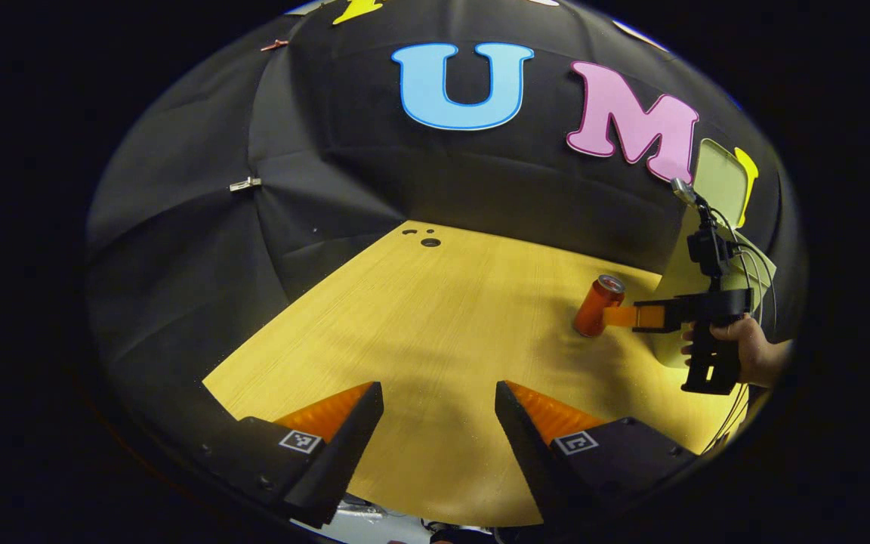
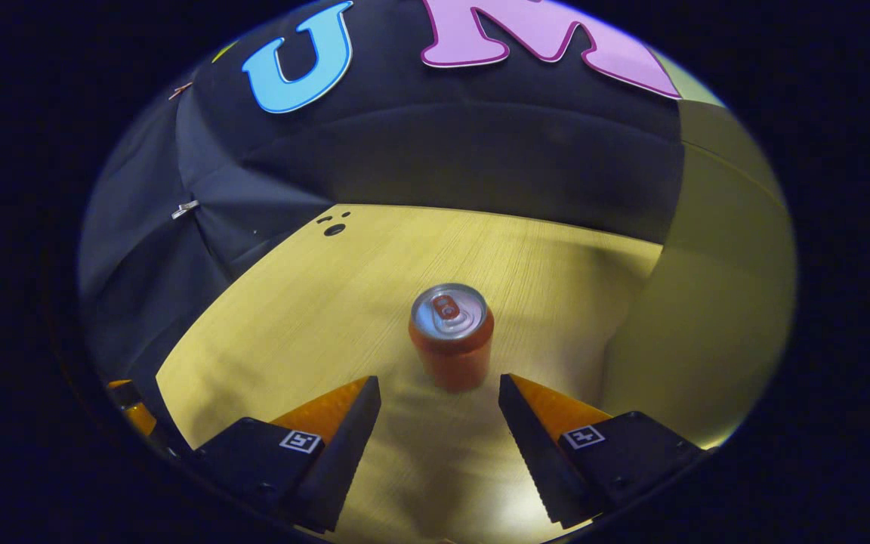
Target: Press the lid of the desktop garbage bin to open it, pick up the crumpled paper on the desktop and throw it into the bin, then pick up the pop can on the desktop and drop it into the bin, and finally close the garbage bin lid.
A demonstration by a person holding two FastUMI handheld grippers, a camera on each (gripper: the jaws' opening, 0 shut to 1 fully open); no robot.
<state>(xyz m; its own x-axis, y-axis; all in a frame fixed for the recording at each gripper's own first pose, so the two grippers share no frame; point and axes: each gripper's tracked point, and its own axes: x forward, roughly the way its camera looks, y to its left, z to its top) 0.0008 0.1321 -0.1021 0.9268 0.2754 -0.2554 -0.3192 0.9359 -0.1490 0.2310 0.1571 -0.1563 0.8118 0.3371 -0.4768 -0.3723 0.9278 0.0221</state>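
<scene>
Nearest in the left gripper view, the left gripper [image 1: 439, 393] hangs over the bare near part of the wooden table [image 1: 435, 317], its two fingers spread wide apart with nothing between them. Farther off and to the right in that same view stands the pop can [image 1: 598, 305], upright on the table, and just beyond it the right gripper [image 1: 616, 316] comes in from the right, held by a hand [image 1: 748, 349], its fingers level with the can's upper half; from this side I cannot tell whether they touch it. Behind that gripper rises the pale garbage bin [image 1: 675, 287], with its lid [image 1: 720, 181] standing up open above it, near the black cloth wall. In the right gripper view, the right gripper [image 2: 439, 393] has its fingers parted wide, and the pop can [image 2: 451, 336] stands upright just ahead of the gap between the tips, not clasped by either finger. The silver top of the can faces up, with the tab showing. To the right of the can, close beside it, is the pale wall of the garbage bin [image 2: 714, 302]. Farther back on the table [image 2: 374, 264] a few small dark holes [image 2: 334, 227] sit near the far left corner, just before the cloth wall
</scene>
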